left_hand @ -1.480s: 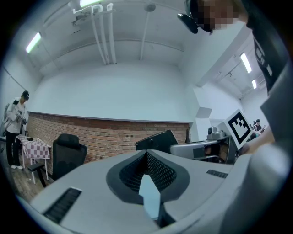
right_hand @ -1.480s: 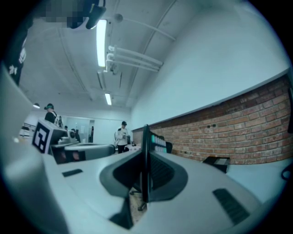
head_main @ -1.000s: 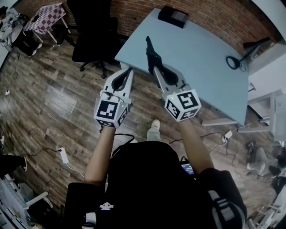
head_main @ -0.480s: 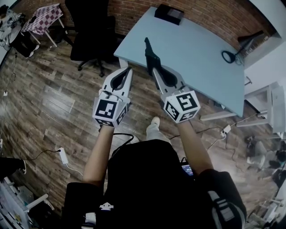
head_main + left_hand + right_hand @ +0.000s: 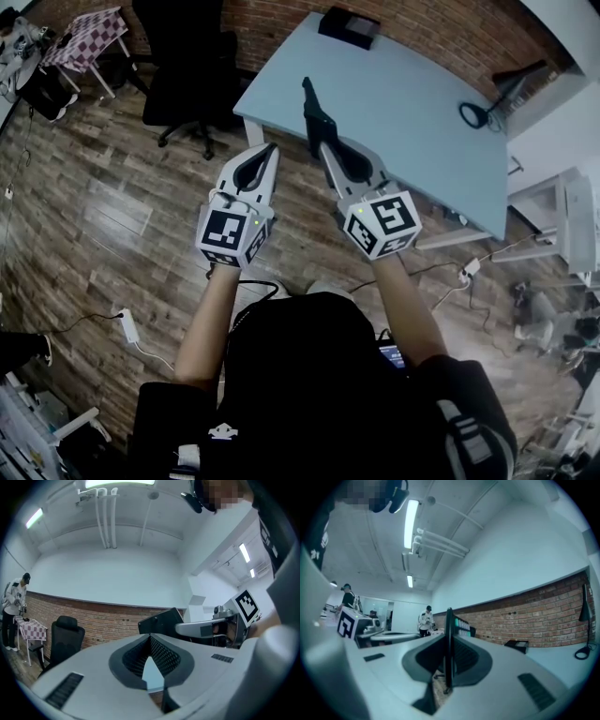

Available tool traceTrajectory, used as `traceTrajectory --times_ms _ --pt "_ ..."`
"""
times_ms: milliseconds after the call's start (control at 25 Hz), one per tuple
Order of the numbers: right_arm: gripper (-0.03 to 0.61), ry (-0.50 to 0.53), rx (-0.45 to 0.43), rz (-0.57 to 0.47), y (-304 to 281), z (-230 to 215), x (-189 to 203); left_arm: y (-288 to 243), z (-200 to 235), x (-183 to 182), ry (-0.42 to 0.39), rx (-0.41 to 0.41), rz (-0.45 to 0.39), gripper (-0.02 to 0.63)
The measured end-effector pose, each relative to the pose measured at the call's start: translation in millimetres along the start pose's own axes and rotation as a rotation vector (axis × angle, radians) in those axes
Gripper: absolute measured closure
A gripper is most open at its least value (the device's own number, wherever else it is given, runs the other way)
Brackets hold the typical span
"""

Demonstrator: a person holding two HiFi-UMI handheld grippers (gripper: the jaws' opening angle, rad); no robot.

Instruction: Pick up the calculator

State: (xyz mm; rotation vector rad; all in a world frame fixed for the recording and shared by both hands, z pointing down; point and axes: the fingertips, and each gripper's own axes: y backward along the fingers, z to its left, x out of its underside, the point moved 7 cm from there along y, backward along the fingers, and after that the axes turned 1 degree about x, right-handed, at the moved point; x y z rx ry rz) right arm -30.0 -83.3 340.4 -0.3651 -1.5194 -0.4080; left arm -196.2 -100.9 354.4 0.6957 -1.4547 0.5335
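Observation:
The calculator (image 5: pixel 315 111) is a thin dark slab, held on edge in the air over the near edge of the table. My right gripper (image 5: pixel 325 148) is shut on its lower end. In the right gripper view the calculator (image 5: pixel 450 616) stands edge-on between the jaws, with pale green keys on its right face. My left gripper (image 5: pixel 272 147) hangs beside it over the wooden floor, jaws closed tip to tip with nothing in them. The left gripper view shows its tips (image 5: pixel 150 635) meeting, and the calculator (image 5: pixel 161 620) to the right in the right gripper (image 5: pixel 187 628).
A light blue table (image 5: pixel 412 103) stretches ahead with a black box (image 5: pixel 349 26) at its far edge and a black lamp base ring (image 5: pixel 473 114) at the right. A black office chair (image 5: pixel 183 66) stands left of it. A power strip (image 5: pixel 129 326) lies on the floor.
Both grippers and the person have shifted a little relative to the table, whose near edge now sits slightly higher and further left in the head view. The grip on the calculator is unchanged.

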Motion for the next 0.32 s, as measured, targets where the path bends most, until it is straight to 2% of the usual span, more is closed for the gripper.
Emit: traceTrajectory --times_ms 320 --pt "0.531 -0.008 -0.001 -0.007 1.8 -13.5 3.2 -17.6 -4.4 5.6 0.007 0.009 0.001 0.609"
